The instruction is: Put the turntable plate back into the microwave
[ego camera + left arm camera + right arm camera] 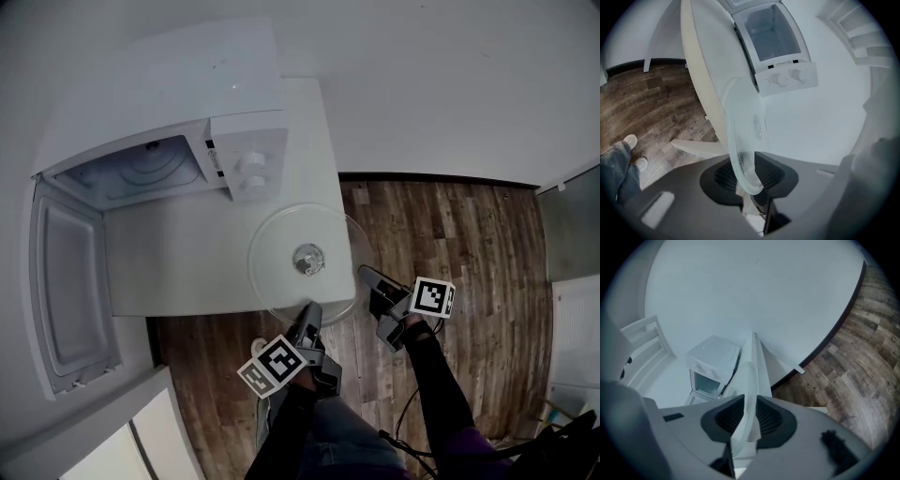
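Note:
The clear glass turntable plate (281,253) lies flat on the white table (178,262), near its front right corner, with its rim past the table's edge. My left gripper (307,311) is shut on the plate's near rim; in the left gripper view the plate (740,136) stands edge-on between the left gripper's (749,176) pads. My right gripper (367,278) is shut on the right rim; the right gripper view shows the plate (749,380) pinched between the right gripper's (747,420) pads. The white microwave (169,122) sits at the table's far left, its door (66,281) swung wide open.
The microwave's knob panel (251,164) faces the plate, with the open cavity (131,173) to its left. Dark wood floor (450,234) lies right of and in front of the table. A white cabinet (94,431) stands at the lower left. The person's shoes (630,140) are on the floor.

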Motion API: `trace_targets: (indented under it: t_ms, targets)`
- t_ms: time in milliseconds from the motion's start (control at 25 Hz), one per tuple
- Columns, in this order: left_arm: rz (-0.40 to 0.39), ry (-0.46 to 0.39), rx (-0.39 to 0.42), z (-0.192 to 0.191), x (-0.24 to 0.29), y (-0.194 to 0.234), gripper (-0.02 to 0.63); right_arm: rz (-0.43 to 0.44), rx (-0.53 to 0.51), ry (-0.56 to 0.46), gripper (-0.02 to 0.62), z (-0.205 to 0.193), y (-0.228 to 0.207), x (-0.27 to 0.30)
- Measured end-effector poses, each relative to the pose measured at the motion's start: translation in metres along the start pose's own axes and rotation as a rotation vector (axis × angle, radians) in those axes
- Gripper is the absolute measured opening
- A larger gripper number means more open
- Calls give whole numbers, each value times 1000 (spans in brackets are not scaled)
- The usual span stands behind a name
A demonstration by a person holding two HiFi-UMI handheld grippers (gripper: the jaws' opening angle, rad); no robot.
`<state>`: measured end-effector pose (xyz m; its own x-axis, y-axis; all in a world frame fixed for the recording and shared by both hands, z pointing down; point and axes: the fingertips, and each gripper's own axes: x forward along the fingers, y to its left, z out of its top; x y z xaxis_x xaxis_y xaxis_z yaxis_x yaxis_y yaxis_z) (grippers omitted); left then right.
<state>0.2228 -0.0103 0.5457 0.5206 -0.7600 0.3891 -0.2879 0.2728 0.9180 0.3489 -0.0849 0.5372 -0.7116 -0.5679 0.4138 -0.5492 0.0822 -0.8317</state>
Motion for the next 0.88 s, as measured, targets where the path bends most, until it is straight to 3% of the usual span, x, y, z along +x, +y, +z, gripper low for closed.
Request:
trace_targets:
  t_ms: [160,680,880]
  targets:
    - [-30,-6,-72,0,2,-1,83,-23,69,-9,74,0,-6,-4]
    - [-61,-40,-100,2,-5,-5,64,41,110,-51,54,1,-1,-5]
    - [-142,-82,-136,8,-7,-13,44,46,93,-54,52,5,5,-6]
